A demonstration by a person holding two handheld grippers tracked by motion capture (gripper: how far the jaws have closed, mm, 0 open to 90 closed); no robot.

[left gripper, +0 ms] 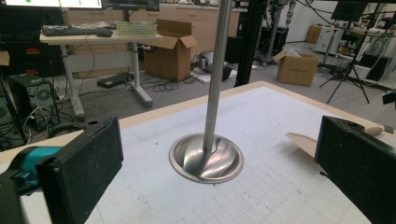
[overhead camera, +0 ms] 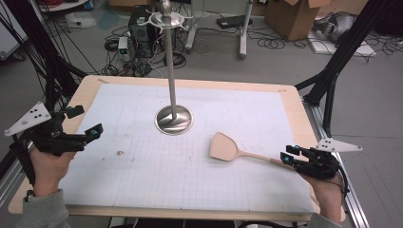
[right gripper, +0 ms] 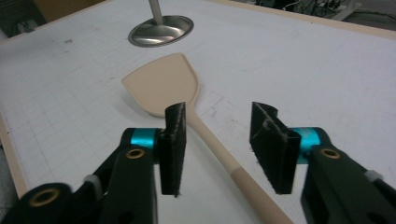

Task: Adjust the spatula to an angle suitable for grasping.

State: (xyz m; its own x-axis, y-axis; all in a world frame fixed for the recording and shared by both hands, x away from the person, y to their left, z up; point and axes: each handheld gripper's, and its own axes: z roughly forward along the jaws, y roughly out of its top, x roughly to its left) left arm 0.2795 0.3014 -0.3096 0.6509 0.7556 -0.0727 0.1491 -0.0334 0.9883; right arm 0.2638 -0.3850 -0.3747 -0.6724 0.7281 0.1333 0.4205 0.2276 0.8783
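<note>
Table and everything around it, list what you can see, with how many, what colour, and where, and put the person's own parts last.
Spatula: one, pale wood, on the mat right of centre, blade toward the stand, handle toward the right tongs.
Utensil stand: one, silver metal, round base on the mat's middle, upright pole with hooks on top.
Mat: one, white with a grid, covering the table.
Table: one, light wood, edge showing around the mat.
Cardboard boxes: at least one, brown, on the floor beyond the table.
Cables: many, black, on the floor behind.
Left tongs: one, black with teal, open, above the left edge.
Right tongs: one, black with teal, open, straddling the spatula handle.
Hands: two, grey sleeves, bottom corners.
</note>
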